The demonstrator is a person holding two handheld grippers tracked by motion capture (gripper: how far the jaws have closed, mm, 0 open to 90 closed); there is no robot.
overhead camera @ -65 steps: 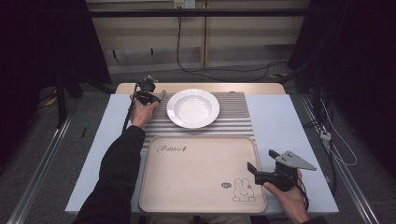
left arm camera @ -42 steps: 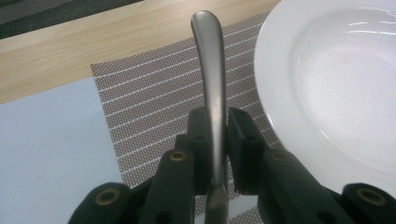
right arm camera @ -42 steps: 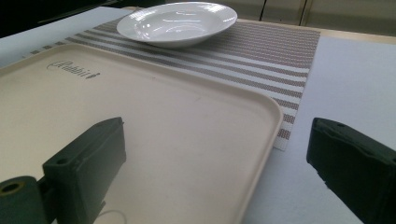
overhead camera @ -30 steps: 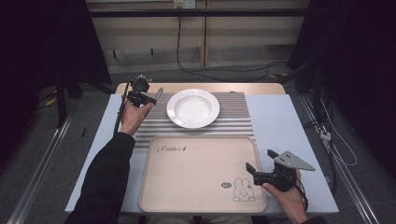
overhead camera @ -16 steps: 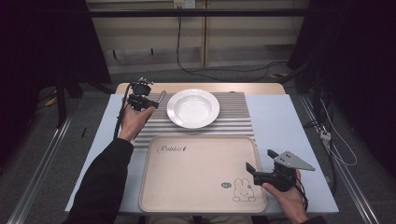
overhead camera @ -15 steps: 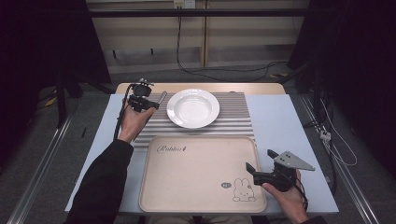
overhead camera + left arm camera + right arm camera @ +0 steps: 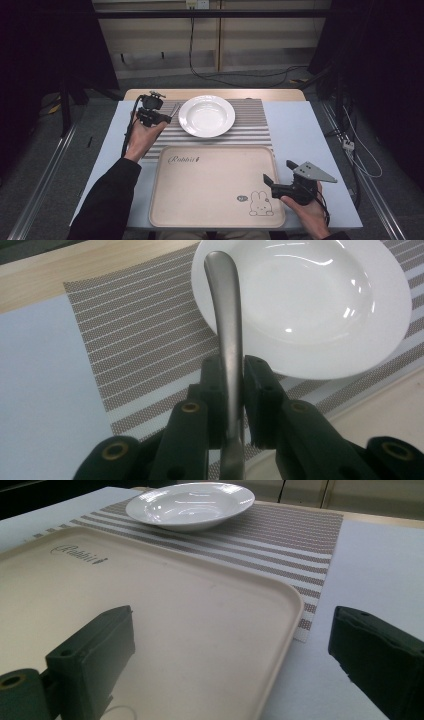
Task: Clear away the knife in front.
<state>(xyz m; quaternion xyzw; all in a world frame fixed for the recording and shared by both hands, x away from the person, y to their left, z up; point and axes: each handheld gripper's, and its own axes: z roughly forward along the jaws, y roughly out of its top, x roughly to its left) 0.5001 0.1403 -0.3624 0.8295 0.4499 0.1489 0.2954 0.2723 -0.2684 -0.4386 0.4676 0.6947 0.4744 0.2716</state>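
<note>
My left gripper point(image 7: 164, 118) hovers over the left end of the striped mat point(image 7: 250, 127), just left of the white deep plate point(image 7: 206, 116). It is shut on the handle of a metal utensil point(image 7: 226, 315), which sticks out past the jaws toward the plate point(image 7: 310, 305); its other end is hidden below the jaws. My left gripper point(image 7: 231, 371) pinches the handle edge-on. My right gripper point(image 7: 274, 184) rests open at the right edge of the beige tray point(image 7: 210, 190), near the rabbit print. The jaws of my right gripper point(image 7: 230, 650) stand wide apart with nothing between them.
The tray point(image 7: 150, 605) lies in front of the mat point(image 7: 300, 535) and plate point(image 7: 190, 502), on a pale blue table cover point(image 7: 310, 135). A wooden table edge point(image 7: 215, 94) runs behind the mat. Cables trail on the floor beyond.
My left hand has drifted a little toward the near side with the utensil still gripped. The right hand and gripper have stayed put.
</note>
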